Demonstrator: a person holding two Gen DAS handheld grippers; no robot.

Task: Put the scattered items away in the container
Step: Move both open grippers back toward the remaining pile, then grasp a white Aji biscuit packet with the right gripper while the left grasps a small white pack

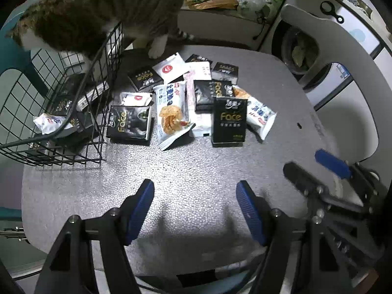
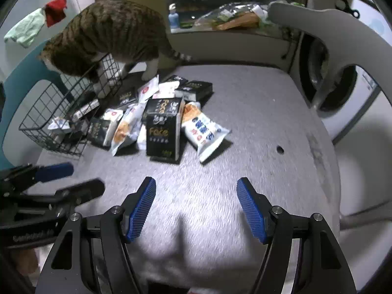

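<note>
table (image 1: 196,166): grey and pebbly, everything sits on it, with the near half bare, so there's room to bring both tools in

cat (image 1: 103,12): tabby parked at the far-left corner, front end over the basket and one white paw on the tabletop. Honestly it could get in the way of a drop

wire basket (image 1: 29,144): black grid, left edge of the table, already has a few packs and a white snack bag in it, so I'd say the job is partly done

pile of packs (image 1: 186,98): just right of the basket, overlapping flat, mostly long axes running away from the camera

black Face pack (image 1: 229,121): standing upright at the front of the pile, long axis vertical, label facing us. Probably the easiest grab

snack bag (image 1: 171,115): lying flat, long axis pointing near-to-far

left gripper (image 1: 195,193): fingers spread wide, holding nothing, hovering over bare table

right gripper (image 2: 196,192): same deal, fingers apart, nothing held, short of the pile
</note>
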